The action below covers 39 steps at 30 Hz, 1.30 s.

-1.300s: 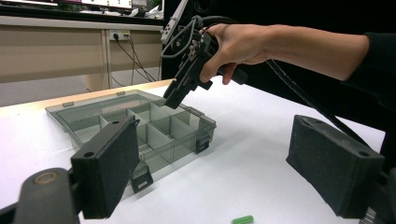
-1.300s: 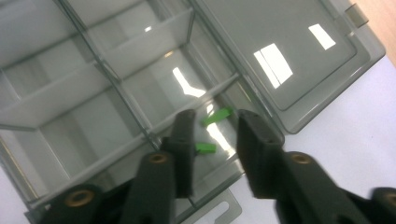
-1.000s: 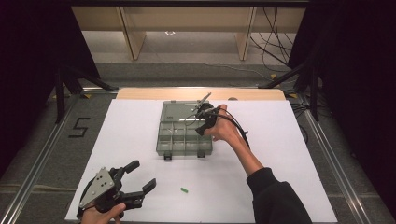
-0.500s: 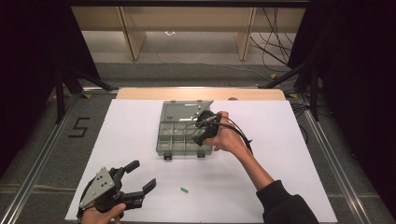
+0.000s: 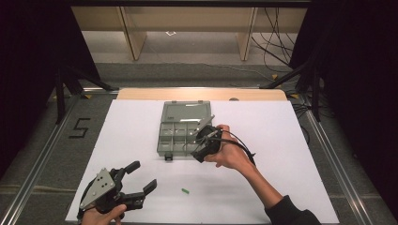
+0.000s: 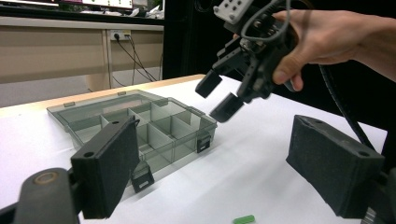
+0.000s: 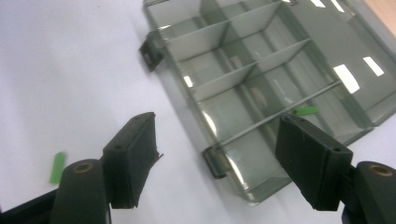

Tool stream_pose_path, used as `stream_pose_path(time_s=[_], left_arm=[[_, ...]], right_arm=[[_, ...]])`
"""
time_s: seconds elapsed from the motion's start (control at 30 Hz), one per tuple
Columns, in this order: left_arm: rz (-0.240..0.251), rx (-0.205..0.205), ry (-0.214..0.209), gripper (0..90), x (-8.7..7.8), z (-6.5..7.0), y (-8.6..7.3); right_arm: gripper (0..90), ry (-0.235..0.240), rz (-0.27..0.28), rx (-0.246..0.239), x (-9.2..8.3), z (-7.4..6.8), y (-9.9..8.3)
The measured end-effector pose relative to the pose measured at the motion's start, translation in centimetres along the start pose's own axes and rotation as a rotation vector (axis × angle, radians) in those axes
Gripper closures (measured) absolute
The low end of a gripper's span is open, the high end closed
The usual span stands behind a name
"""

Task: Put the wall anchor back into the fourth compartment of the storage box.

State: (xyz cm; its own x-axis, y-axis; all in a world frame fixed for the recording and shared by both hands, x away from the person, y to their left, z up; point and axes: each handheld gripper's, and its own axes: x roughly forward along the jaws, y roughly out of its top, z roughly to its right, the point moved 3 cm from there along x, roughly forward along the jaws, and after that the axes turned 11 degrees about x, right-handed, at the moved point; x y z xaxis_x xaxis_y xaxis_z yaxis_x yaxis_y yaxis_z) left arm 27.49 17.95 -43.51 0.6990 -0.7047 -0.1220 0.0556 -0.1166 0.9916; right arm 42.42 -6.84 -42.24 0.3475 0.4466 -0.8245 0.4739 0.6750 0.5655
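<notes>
A clear grey compartment box [image 5: 162, 140] lies open on the white table, its lid [image 5: 185, 112] flat behind it. My right gripper [image 5: 197, 150] hovers open over the box's near right corner, jaws wide apart and holding nothing. In the right gripper view [image 7: 224, 158] its jaws frame the box's front latch [image 7: 215, 161], and a small green piece [image 7: 306, 111] lies in one compartment. Another green piece [image 5: 185, 191] lies on the table in front of the box. My left gripper [image 5: 142, 176] rests open at the near left, aimed at the box [image 6: 205, 122].
The white sheet [image 5: 281, 140] covers the table, with a wooden strip [image 5: 141, 93] along its far edge. Metal rails [image 5: 328, 150] run down both sides. Cables [image 5: 277, 33] lie on the floor beyond the table at the back right.
My right gripper has come back toward the near side, from over the box's far right corner to its near right corner. The left gripper has stayed put.
</notes>
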Motion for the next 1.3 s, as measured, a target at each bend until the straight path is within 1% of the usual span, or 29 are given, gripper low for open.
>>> stream_pose_path(time_s=[0.07, 0.1, 0.2, 0.27, 0.3, 0.47, 0.6, 0.67, 0.7, 0.73, 0.8, 0.9, 0.93, 0.97, 1.07, 1.1, 1.13, 1.2, 1.23, 1.3], left_arm=[[0.001, 0.000, 0.000, 15.8, 0.0, 0.0, 0.0], [0.001, 0.000, 0.000, 15.8, 0.0, 0.0, 0.0], [0.009, 0.000, -0.002, 15.8, 0.0, 0.0, 0.1], [0.015, -0.001, -0.004, 15.8, 0.0, 0.0, 0.1], [0.009, 0.001, -0.002, 15.8, 0.0, 0.0, 0.1], [0.010, 0.000, -0.003, 15.8, -0.1, 0.0, 0.1], [0.011, 0.000, -0.002, 15.8, -0.1, 0.0, 0.1], [0.011, 0.000, -0.001, 15.8, -0.1, 0.0, 0.1], [0.011, 0.000, -0.001, 15.8, -0.1, 0.0, 0.1], [0.011, 0.000, -0.002, 15.8, -0.1, 0.0, 0.1], [0.012, 0.000, -0.002, 15.8, -0.1, 0.0, 0.1], [0.014, 0.003, -0.006, 15.8, -0.1, -0.1, 0.2], [0.014, 0.002, -0.006, 15.8, -0.1, 0.0, 0.2], [0.014, 0.002, -0.006, 15.8, -0.1, 0.0, 0.2], [0.015, 0.003, -0.006, 15.8, -0.1, 0.0, 0.2], [0.015, 0.003, -0.006, 15.8, -0.1, 0.0, 0.2], [0.015, 0.003, -0.006, 15.8, -0.1, 0.0, 0.2], [0.015, 0.004, -0.005, 15.8, -0.1, 0.0, 0.2], [0.015, 0.006, -0.004, 15.8, -0.1, 0.0, 0.2], [0.014, 0.005, -0.001, 15.8, -0.1, 0.0, 0.2]], right_arm=[[29.9, 0.011, 0.001, -0.004, 0.1, -0.5, -0.4], [29.9, 0.017, -0.007, -0.007, 0.2, -0.7, -0.5], [29.4, 0.026, -0.022, -0.018, 0.3, -1.1, -0.8], [29.4, 0.026, -0.020, -0.024, 0.4, -1.6, -1.0], [29.4, 0.034, -0.022, -0.027, 0.3, -1.7, -1.0], [29.4, 0.053, -0.040, -0.056, 0.7, -3.1, -1.4], [30.2, 0.077, -0.064, -0.075, 1.0, -4.1, -1.6], [30.3, 0.088, -0.078, -0.076, 1.3, -4.7, -1.8], [30.9, 0.106, -0.085, -0.078, 1.4, -4.9, -1.9], [31.5, 0.112, -0.090, -0.082, 1.5, -5.1, -2.0], [31.9, 0.123, -0.113, -0.090, 1.8, -5.5, -2.2], [33.6, 0.148, -0.139, -0.108, 2.2, -6.2, -2.5], [34.6, 0.156, -0.144, -0.107, 2.3, -6.4, -2.5], [36.3, 0.179, -0.153, -0.120, 2.5, -6.7, -2.7], [37.9, 0.182, -0.171, -0.134, 2.9, -7.1, -2.9], [39.3, 0.189, -0.184, -0.140, 3.1, -7.4, -3.0], [40.2, 0.197, -0.185, -0.148, 3.3, -7.5, -3.1], [42.8, 0.197, -0.199, -0.154, 3.6, -7.7, -3.2], [45.2, 0.207, -0.205, -0.158, 3.8, -7.9, -3.3], [46.7, 0.209, -0.217, -0.164, 3.9, -8.1, -3.5]])
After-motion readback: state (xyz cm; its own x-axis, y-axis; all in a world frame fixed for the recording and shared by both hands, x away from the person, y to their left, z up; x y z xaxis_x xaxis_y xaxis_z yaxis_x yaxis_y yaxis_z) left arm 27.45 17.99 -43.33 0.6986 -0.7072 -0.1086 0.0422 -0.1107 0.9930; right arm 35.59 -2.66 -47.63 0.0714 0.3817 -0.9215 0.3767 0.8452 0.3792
